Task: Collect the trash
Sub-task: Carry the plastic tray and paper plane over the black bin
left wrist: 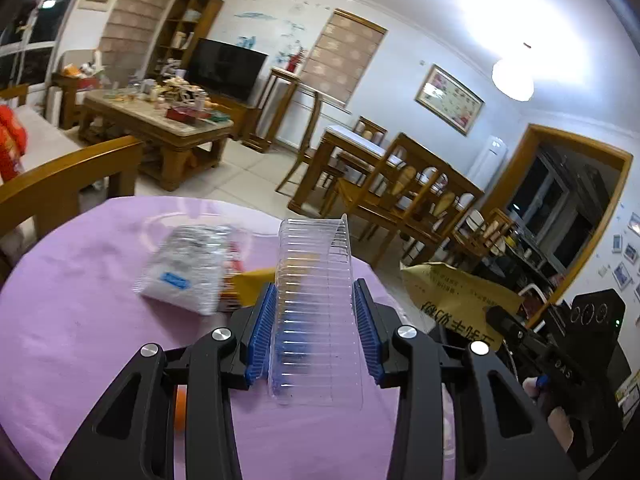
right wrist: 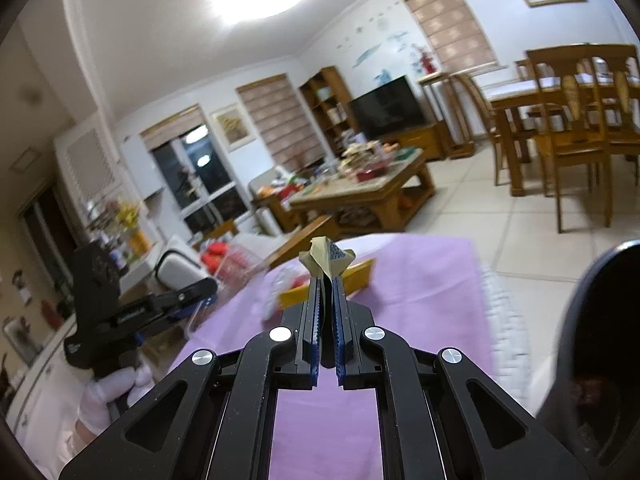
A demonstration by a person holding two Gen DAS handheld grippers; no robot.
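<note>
My left gripper (left wrist: 316,300) is shut on a clear ribbed plastic tray (left wrist: 316,280), held upright above the purple-covered table (left wrist: 80,320). My right gripper (right wrist: 327,284) is shut on the edge of a tan paper bag (right wrist: 326,256); the same bag with printed characters shows in the left wrist view (left wrist: 452,296) at the right. A crumpled clear wrapper with a blue label (left wrist: 188,264) lies on the table. A yellow flat packet (right wrist: 352,276) lies beyond my right fingers and also shows in the left wrist view (left wrist: 256,280).
A wooden chair back (left wrist: 68,176) stands at the table's far left. A dark rounded container rim (right wrist: 592,340) is at the right edge. An orange object (left wrist: 180,404) lies under my left gripper. Coffee table (right wrist: 360,188) and dining set (right wrist: 568,120) stand across the tiled floor.
</note>
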